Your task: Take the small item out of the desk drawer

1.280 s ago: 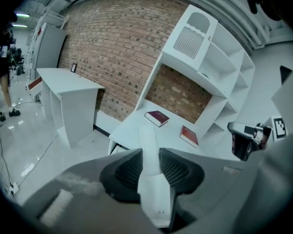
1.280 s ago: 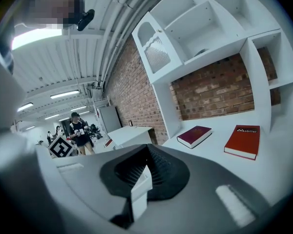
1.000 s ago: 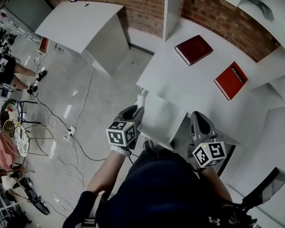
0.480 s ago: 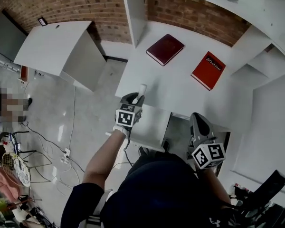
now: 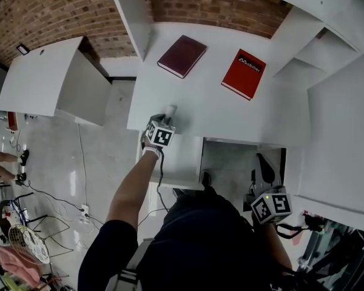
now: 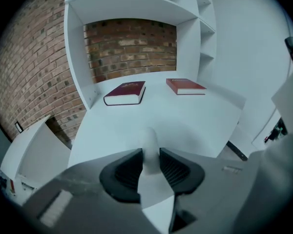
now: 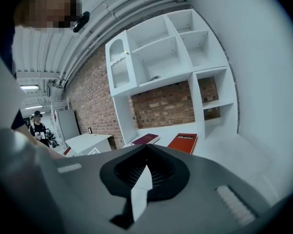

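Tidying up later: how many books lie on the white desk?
2. A maroon book lies at the back left of the desk; a red book lies to its right, apart from it. More could sit in shelves out of view.

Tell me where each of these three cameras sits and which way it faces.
Head view: on the person's head, looking steeply down at the white desk; the left arm and torso show.
Left gripper view: on the left gripper, looking along its jaws, closed on a small white item, across the desk toward the brick wall.
Right gripper view: on the right gripper, jaws shut with nothing between, facing the shelves.
Shared: all three show the dark red book and the red book.
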### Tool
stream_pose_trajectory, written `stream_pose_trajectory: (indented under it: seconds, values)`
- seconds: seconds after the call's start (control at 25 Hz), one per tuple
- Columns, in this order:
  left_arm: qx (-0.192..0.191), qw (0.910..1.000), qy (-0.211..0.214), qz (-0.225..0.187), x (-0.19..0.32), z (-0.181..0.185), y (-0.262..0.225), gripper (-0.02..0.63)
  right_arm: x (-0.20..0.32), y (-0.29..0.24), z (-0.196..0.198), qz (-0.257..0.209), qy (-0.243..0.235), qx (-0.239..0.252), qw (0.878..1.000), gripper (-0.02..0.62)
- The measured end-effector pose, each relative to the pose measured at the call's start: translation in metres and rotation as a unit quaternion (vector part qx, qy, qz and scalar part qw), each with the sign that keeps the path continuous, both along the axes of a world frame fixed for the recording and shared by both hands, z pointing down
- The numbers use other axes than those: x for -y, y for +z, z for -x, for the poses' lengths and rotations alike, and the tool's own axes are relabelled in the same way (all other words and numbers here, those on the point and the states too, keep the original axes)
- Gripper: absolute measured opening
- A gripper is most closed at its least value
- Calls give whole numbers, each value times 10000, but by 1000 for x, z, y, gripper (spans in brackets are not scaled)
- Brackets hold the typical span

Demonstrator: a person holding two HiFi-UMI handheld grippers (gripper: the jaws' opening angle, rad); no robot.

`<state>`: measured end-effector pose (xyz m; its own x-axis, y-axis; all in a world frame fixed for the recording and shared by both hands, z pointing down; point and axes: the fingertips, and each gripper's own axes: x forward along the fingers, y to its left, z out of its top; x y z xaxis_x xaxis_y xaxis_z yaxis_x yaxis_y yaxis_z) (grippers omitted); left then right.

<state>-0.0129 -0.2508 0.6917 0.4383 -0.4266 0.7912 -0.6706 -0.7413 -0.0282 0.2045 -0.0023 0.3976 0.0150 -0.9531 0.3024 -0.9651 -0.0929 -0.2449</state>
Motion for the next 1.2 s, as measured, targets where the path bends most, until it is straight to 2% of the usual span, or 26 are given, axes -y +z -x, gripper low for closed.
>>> stream_pose_trajectory:
  seconds: [0.2, 0.32, 0.56, 0.72, 0.92, 1.2]
  values:
    - [49, 9997, 54, -214, 5, -13, 0, 131, -13, 6, -5, 80, 175, 42, 9998, 3]
    - [-59, 9993, 49, -358, 2, -16, -9, 195, -12, 8, -2, 66, 132, 88, 9999, 2]
    - [-550, 9972, -130, -482, -15, -10, -42, 221, -1, 16, 11, 19, -153, 213, 9997, 3]
    - [-969, 9917, -316, -782, -28, 5, -92, 221, 11, 17, 33, -4, -545, 301, 9981, 3]
    - [-1722, 9747, -865, -1132, -40, 36, -165, 221, 35, 13, 64, -138, -1109, 344, 9931, 2]
    - [-2680, 9388, -1583, -1478, -80, 78, -255, 205, 62, -5, 96, -356, -1701, 390, 9840, 2]
